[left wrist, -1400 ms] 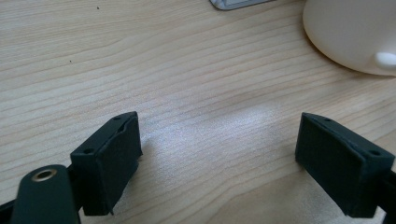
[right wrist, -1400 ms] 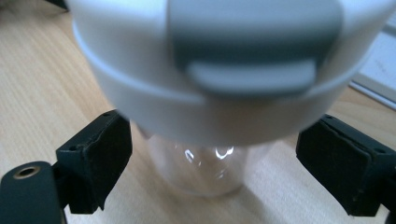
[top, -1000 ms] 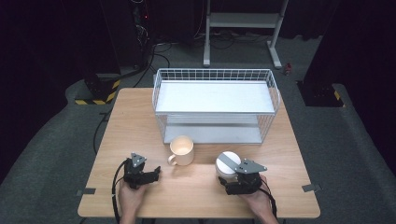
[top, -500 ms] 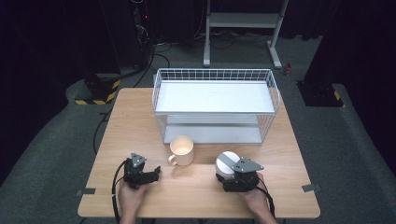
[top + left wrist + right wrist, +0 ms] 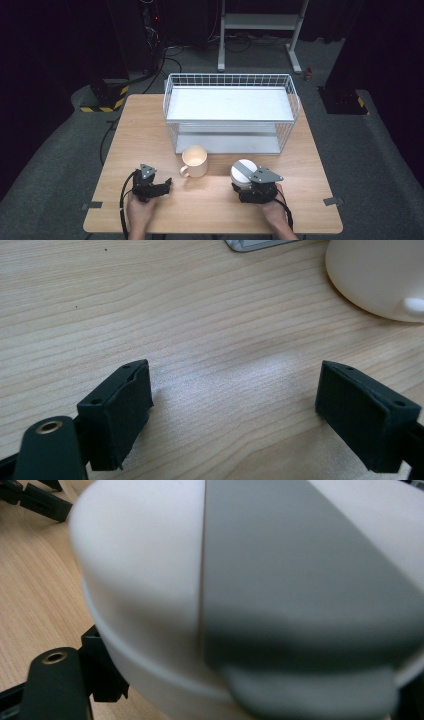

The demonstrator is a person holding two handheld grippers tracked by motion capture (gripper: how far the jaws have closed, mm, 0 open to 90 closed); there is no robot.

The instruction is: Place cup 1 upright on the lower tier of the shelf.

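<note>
1. The right gripper [image 5: 250,181] sits at the near right of the wooden table [image 5: 150,130], right against a round white container [image 5: 243,172] with a grey band across its lid; its jaws have just been closing, with the container between them
2. In the right gripper view the container [image 5: 150,580] sits very close between the jaws, its rim passing over the left jaw; whether the pads already press on its sides I cannot tell, since the contact points are hidden
3. The left gripper [image 5: 159,187] lies at the near left of the table, held by the left hand [image 5: 139,212]; its jaws stand wide apart with only bare wood between them, as the left gripper view shows
4. A cream mug [image 5: 194,161] stands between the two grippers, a little farther from the person, its handle turned toward the left gripper; in the left gripper view the mug [image 5: 372,275] is beyond the right jaw, apart from it
5. A white wire rack [image 5: 230,112] with two shelves stands at the far side of the table, just behind the mug and container
</note>
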